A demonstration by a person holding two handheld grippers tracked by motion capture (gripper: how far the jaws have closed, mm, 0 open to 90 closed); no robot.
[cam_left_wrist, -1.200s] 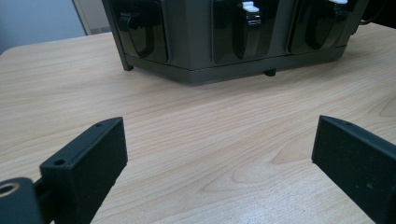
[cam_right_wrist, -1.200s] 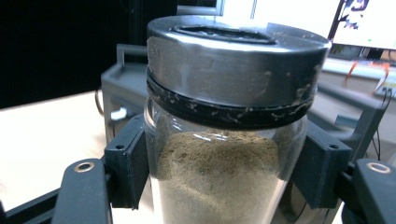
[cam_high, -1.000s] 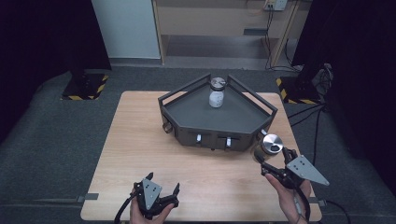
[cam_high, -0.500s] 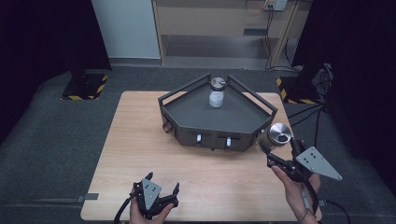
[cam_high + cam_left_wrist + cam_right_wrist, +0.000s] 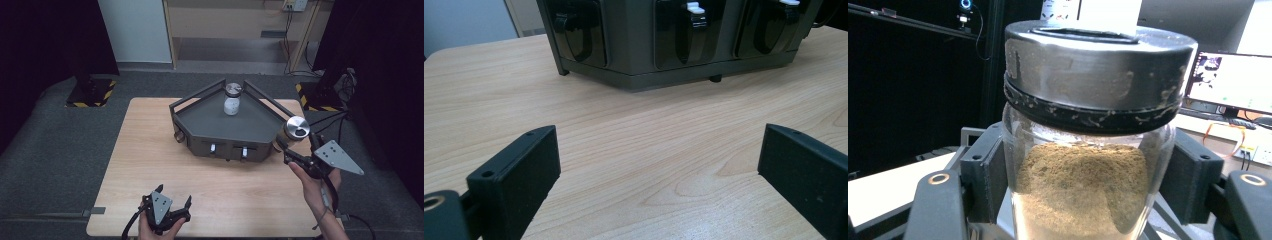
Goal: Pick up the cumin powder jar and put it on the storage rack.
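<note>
The right gripper (image 5: 290, 147), clamped on the brown spice jar (image 5: 295, 131), has lifted it beside the rack's (image 5: 200, 122) right corner, ready for placing. The left gripper (image 5: 172, 202) stays apart.

Jar (image 5: 295, 131) higher, nearer the rack (image 5: 227, 131)

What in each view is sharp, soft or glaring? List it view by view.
High view: even light on the wooden table, black surroundings, a bright glint on the lid of the jar held by the right gripper. Left gripper view: table grain sharp, the near jaws slightly soft. Right gripper view: the jar of brown powder fairly sharp, the monitor behind bright and soft.
</note>
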